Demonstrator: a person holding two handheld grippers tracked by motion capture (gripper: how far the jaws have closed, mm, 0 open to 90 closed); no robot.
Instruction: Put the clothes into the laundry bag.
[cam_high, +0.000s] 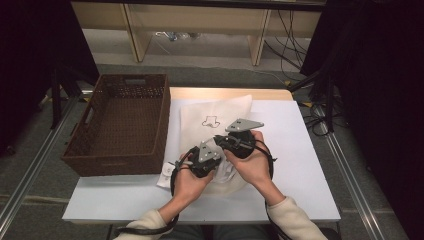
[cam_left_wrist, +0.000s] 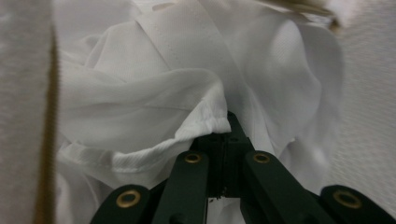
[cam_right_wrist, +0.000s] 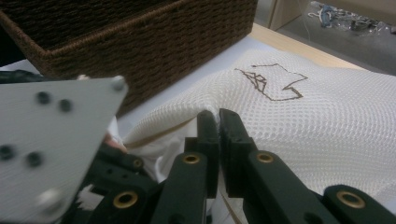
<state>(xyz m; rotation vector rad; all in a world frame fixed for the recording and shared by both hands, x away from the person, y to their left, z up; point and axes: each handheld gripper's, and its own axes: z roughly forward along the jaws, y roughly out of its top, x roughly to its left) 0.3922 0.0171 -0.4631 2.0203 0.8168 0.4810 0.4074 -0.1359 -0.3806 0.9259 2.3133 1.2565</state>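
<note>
My left hand-held gripper (cam_left_wrist: 227, 140) is clamped on a fold of the white garment (cam_left_wrist: 154, 107), and my right hand-held gripper (cam_right_wrist: 218, 128) pinches the rim of the mesh laundry bag (cam_right_wrist: 327, 112) at its mouth. Both lie at the desk (cam_high: 295, 150) centre, the wicker basket (cam_high: 122, 125) at ten o'clock. The cloth is light, limp and slippery (it will bunch), so I'd grip hems and seams.

Coarse cream mesh bag (cam_right_wrist: 299, 116), smooth white cotton garment (cam_left_wrist: 154, 107) inside; rough dark-brown woven wicker basket (cam_high: 120, 125); matt white table (cam_high: 300, 165).
</note>
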